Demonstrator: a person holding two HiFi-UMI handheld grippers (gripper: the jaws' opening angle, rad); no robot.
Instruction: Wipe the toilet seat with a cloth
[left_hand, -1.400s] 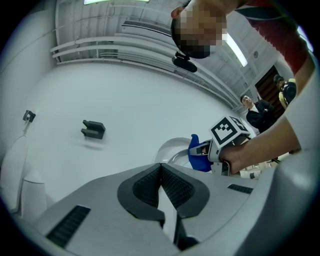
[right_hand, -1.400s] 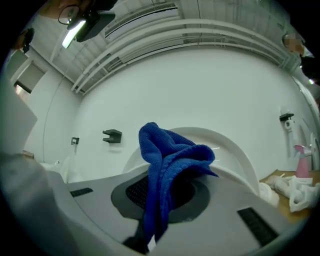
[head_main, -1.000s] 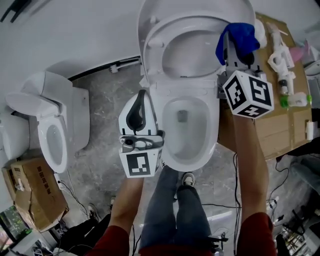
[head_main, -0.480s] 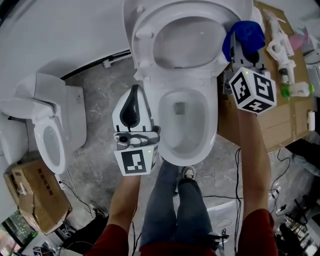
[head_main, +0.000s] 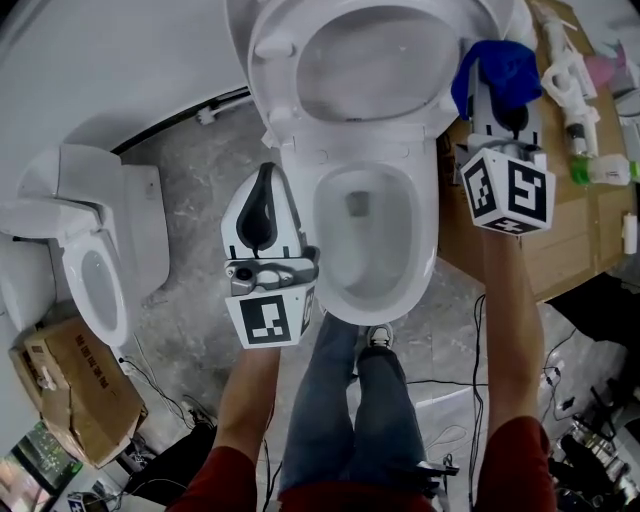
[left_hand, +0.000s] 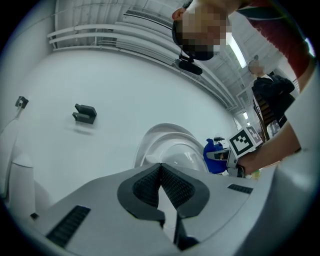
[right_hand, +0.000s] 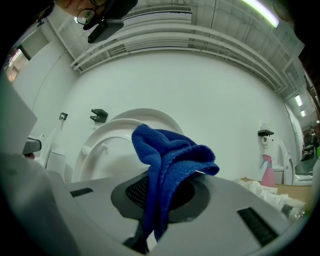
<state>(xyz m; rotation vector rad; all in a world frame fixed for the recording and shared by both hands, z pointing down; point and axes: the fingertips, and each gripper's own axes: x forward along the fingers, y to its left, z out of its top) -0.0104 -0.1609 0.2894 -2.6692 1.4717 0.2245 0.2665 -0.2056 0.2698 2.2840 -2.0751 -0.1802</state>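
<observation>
Other toilet: white, at the left, near the wall.
Box: brown cardboard, a bit bent, just beside the other toilet at the bottom left.
Cardboard sheet: brown and flat, on the floor at the right.
Spray bottle: white, lying on the cardboard sheet.
Pink bottle: near the spray bottle, by the wall.
Green-cap bottle: small, lying on the cardboard sheet.
Floor: grey, looks like stone.
Wires: thin and black, on the floor near the box.
Jeans: grey-blue, in the bottom middle.
Shoe: at the end of the jeans.
Wall hook: dark, high on the white wall.
</observation>
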